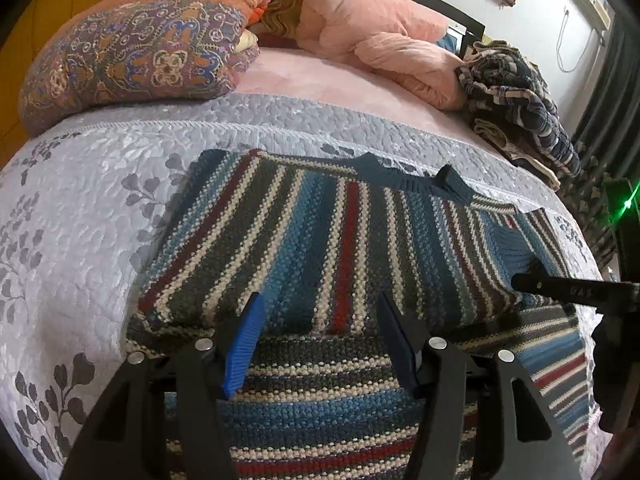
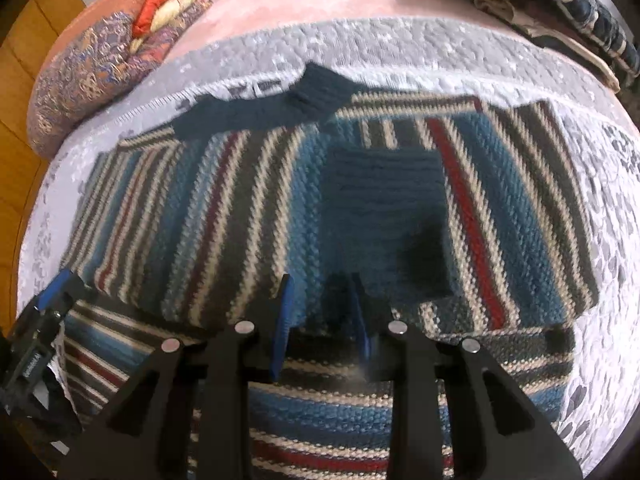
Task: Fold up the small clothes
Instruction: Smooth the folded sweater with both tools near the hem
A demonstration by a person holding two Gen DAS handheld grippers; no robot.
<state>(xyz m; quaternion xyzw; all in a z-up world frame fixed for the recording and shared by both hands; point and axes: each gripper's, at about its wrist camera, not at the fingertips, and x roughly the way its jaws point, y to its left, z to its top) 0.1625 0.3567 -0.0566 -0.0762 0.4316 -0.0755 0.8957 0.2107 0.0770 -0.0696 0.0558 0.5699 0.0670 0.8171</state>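
Mid-fold: striped sweater (image 1: 320, 240) flat on bed (image 1: 80, 200), sleeves tucked in. Left hand-held gripper (image 1: 320, 344) wide, empty; right hand-held gripper (image 2: 320, 320) narrower, apparently empty. Next: pinch hem, fold toward collar.

Both tools share one build. The left gripper (image 1: 320, 312) has matte black triangular linkage arms with cut-out windows, four round silver pivot pins, and blue ribbed finger pads (image 1: 244, 344). The right gripper (image 2: 320, 300) matches it (same pins, same blue pads), and faint pale lettering marks its black side in the left view.
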